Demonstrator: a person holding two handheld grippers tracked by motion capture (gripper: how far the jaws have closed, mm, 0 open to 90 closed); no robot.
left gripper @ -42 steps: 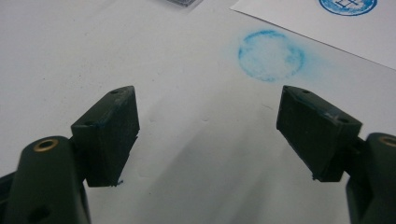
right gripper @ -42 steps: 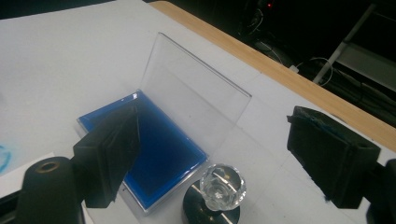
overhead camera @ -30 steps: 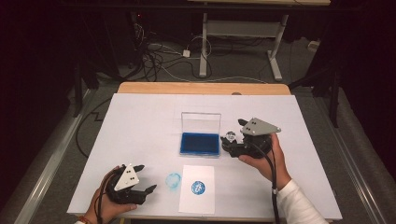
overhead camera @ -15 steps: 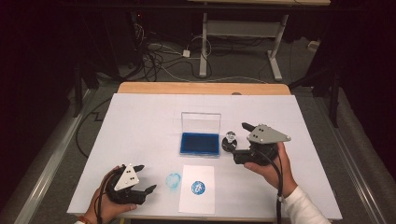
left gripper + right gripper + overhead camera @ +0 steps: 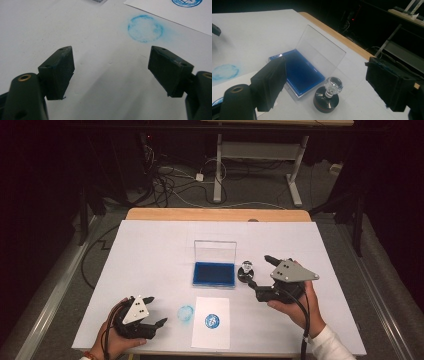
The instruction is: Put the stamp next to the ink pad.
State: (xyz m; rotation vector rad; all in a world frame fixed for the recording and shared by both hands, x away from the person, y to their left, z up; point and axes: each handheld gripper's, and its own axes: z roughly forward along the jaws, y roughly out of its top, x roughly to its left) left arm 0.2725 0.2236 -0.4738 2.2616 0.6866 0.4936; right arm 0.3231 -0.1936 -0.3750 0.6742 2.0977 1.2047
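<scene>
Our right gripper has its fingers spread and empty just beside the stamp, which stands upright on the table next to the open blue ink pad. The paper already carries a blue print, with a fainter smudge beside it, so stamping looks done. The pad lid is still up, and our left gripper rests with fingers apart.

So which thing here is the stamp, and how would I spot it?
Find the open blue ink pad in the middle of the white table. Just to its right, by the right gripper, stands the stamp: a round black base topped by a clear, faceted knob, the one glassy thing there.
</scene>
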